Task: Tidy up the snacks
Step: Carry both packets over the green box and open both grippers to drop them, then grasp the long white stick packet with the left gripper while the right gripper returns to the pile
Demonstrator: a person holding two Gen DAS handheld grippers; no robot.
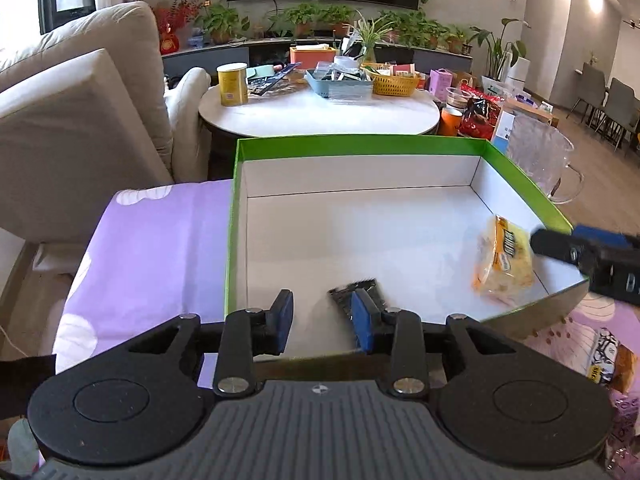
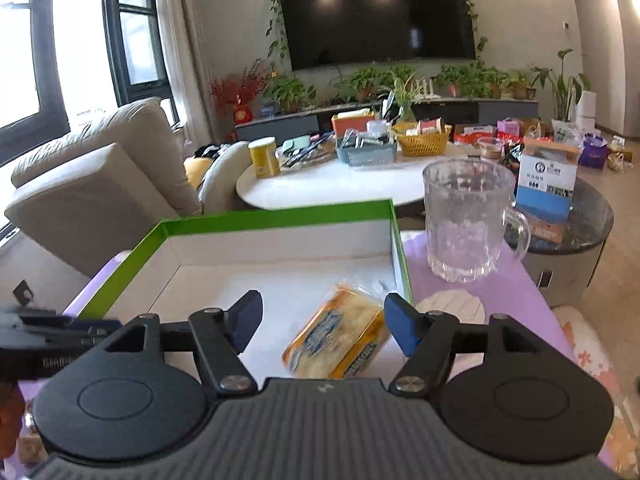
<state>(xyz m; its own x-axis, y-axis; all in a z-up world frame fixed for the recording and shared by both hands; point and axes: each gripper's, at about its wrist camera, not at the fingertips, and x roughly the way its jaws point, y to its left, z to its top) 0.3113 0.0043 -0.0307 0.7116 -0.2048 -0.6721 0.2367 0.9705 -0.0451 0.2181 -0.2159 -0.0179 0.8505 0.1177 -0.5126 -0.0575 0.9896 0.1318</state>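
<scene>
- The left gripper (image 1: 322,322) sits at the bottom centre of its own view, jaws partly apart with nothing pressed between the blue pads; a small black packet (image 1: 357,295) lies on the box floor just behind the right pad, partly hidden by it.
- The right gripper (image 2: 323,326) fills the bottom of its own view, jaws spread wide. A yellow-orange cracker pack (image 2: 340,338) lies on the box floor between them, closer to the right pad, and neither pad presses on it.
- In the left wrist view the same cracker pack (image 1: 503,261) lies at right of centre in the box, with the right gripper's dark tip (image 1: 560,246) just beside it at the right edge.
- Both snacks lie inside a shallow green-rimmed box (image 1: 236,216) with a white interior, standing on a purple cloth (image 1: 160,248).
- Another snack pack (image 1: 610,360) lies outside the box at lower right of the left wrist view.
- A clear glass mug (image 2: 466,216) stands on the cloth right of the box.
- Farther off, a round white table (image 2: 320,188) carries a yellow tin (image 2: 264,158) and baskets; a beige sofa (image 2: 100,176) is at left and a dark television (image 2: 380,12) at the top.
</scene>
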